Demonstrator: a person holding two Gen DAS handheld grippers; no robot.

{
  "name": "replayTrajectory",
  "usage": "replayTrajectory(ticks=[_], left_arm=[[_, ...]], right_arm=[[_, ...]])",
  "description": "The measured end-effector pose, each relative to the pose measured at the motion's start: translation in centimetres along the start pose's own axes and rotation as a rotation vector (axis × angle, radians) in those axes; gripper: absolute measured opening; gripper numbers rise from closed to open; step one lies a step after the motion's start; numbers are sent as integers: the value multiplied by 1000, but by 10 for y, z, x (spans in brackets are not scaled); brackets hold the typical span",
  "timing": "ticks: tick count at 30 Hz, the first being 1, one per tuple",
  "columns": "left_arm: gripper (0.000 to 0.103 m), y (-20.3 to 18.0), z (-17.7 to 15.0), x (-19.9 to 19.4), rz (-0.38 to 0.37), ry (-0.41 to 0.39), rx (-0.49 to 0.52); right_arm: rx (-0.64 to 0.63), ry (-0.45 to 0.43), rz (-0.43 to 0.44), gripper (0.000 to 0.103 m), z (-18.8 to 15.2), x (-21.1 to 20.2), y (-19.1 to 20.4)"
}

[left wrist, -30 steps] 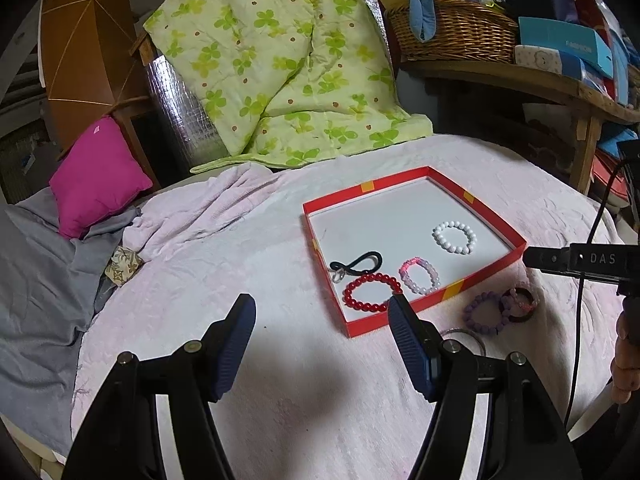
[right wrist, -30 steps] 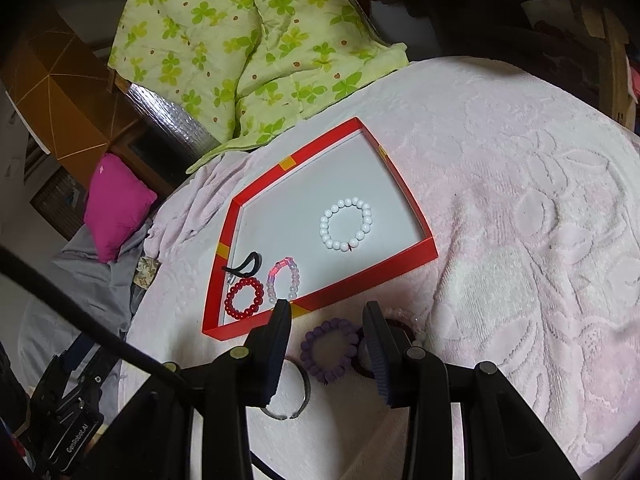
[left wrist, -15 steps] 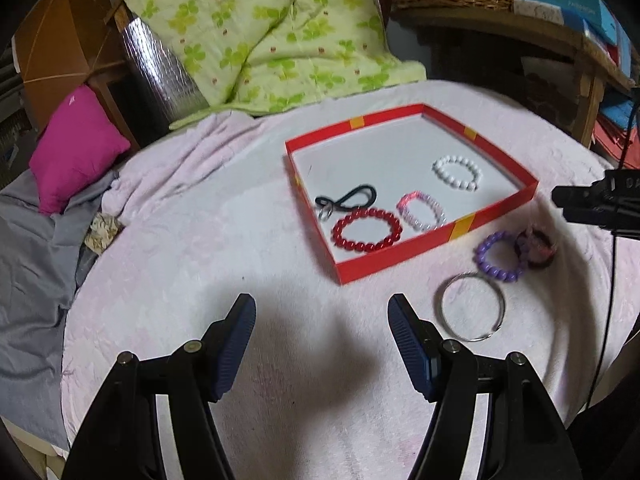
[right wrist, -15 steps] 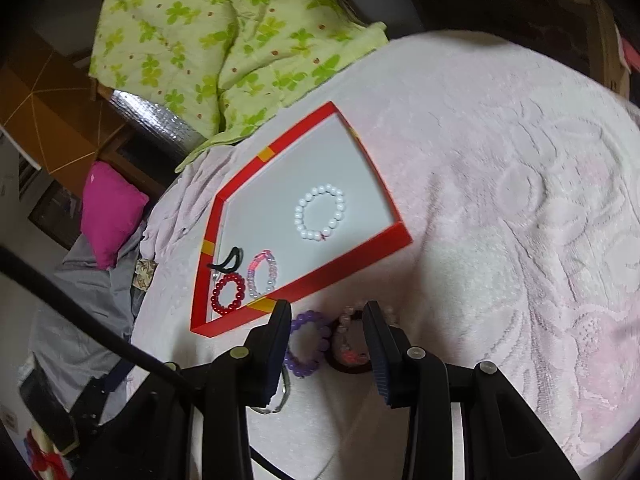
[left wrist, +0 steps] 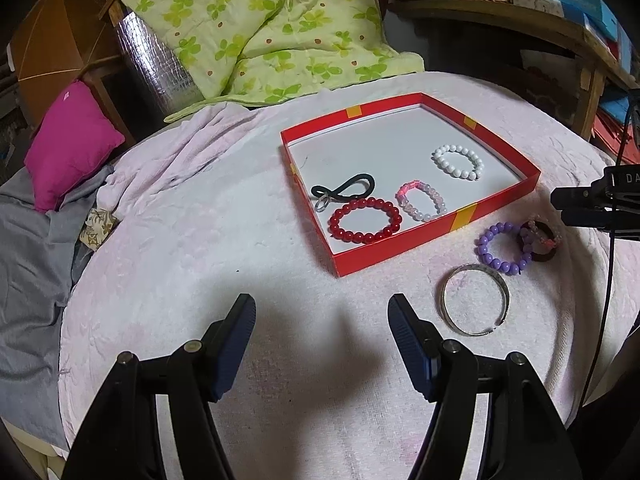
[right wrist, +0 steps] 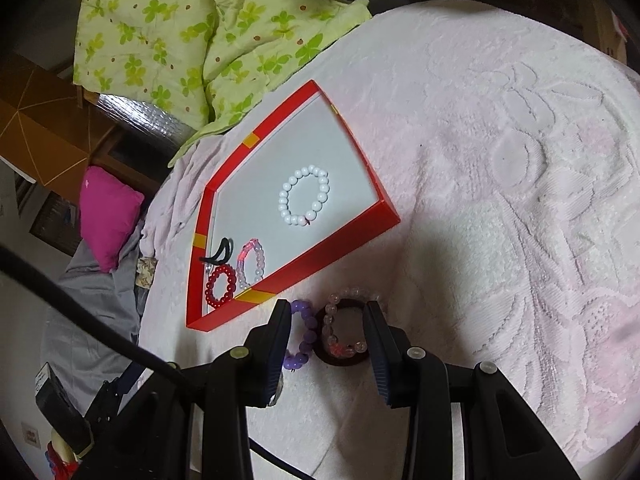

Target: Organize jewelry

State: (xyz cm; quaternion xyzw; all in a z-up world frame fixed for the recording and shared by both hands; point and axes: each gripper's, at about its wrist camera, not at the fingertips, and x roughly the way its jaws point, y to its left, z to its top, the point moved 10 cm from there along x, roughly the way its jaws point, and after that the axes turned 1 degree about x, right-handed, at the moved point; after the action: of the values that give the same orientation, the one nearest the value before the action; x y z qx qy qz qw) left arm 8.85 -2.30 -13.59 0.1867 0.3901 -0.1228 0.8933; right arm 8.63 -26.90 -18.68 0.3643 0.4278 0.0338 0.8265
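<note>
Now the right gripper (right wrist: 326, 330) has sunk toward the dark bangle (right wrist: 340, 334) just outside the red tray (right wrist: 304, 270), jaws half-open astride it, nothing gripped; left gripper (left wrist: 322, 336) hangs wide, empty

Left gripper (left wrist: 322, 322) is hovering with fingers (left wrist: 240, 328) apart; silver bangle (left wrist: 475, 299) is lying just beside red tray (left wrist: 400, 254).

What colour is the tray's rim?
Red with yellow patches on the rim; clearest in the left wrist view.
</note>
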Motion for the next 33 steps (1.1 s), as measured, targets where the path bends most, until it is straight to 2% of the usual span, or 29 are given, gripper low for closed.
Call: replayTrajectory(ticks=[24, 33], left_arm=[[69, -10, 0, 2, 5, 0, 29], [69, -25, -5, 16, -41, 34, 41]], right_arm=[[-16, 28, -9, 40, -3, -2, -12], [-12, 44, 7, 40, -4, 2, -17]])
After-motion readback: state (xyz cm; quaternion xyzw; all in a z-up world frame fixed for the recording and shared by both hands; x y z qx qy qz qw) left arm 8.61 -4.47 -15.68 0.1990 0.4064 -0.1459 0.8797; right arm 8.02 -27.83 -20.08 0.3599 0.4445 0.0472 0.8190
